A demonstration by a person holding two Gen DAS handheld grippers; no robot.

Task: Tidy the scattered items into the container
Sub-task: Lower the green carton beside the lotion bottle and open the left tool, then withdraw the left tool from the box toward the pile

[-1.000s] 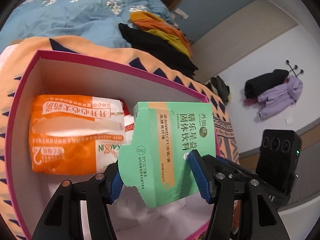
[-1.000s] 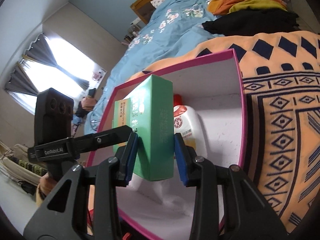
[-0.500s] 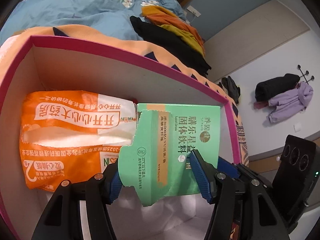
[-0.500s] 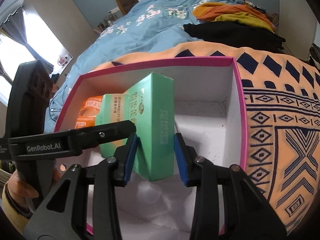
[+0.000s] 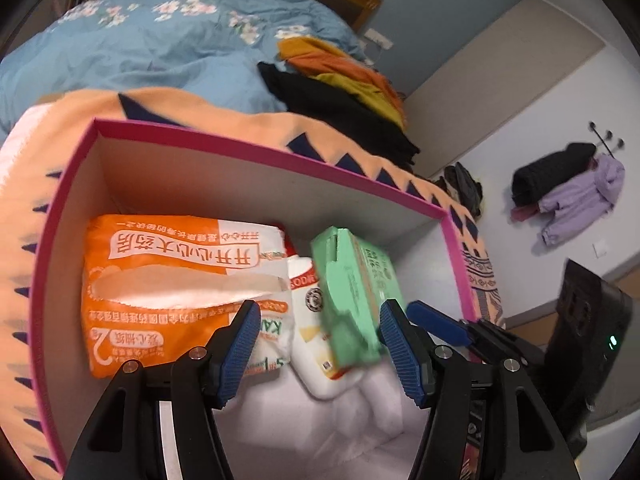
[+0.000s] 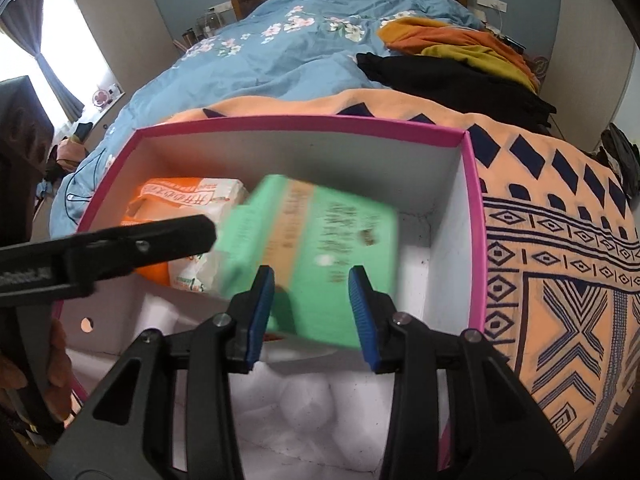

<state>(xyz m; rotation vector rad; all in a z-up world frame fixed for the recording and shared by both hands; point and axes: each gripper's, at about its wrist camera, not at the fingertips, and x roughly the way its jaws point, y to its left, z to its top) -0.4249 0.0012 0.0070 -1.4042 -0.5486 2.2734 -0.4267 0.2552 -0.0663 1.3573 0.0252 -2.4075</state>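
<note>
The green box [image 6: 316, 252] is inside the pink container [image 6: 474, 216], blurred and tipped over, leaning on the white bottle [image 5: 310, 320] that lies beside the orange pack [image 5: 176, 280]. In the right wrist view it fills the middle of the container, with bare floor at its 3 o'clock. I cannot tell whether it has come to rest on the bottom.

The right tongs [image 6: 316, 316] stand with their blue pads on either side of the box's near end, at its 6 o'clock; both pads seem clear of the cardboard, so I read them as released. The left tongs [image 5: 318, 350] are opening, and the box shows just inside the right pad, at its 10 o'clock, not pressed; the bottle and the pack's corner show in the gap. The left tongs also reach into the right wrist view from 9 o'clock as a black bar.

The container sits on an orange patterned blanket [image 6: 560, 220] on the bed; at its 12 o'clock lie a blue quilt [image 6: 288, 52] and a heap of clothes [image 6: 452, 64].

The step in hand looks like letting the box go into the container. Next, I judge, both tongs should lift straight out without catching the box or the rim, then go for any item outside. None shows here.
</note>
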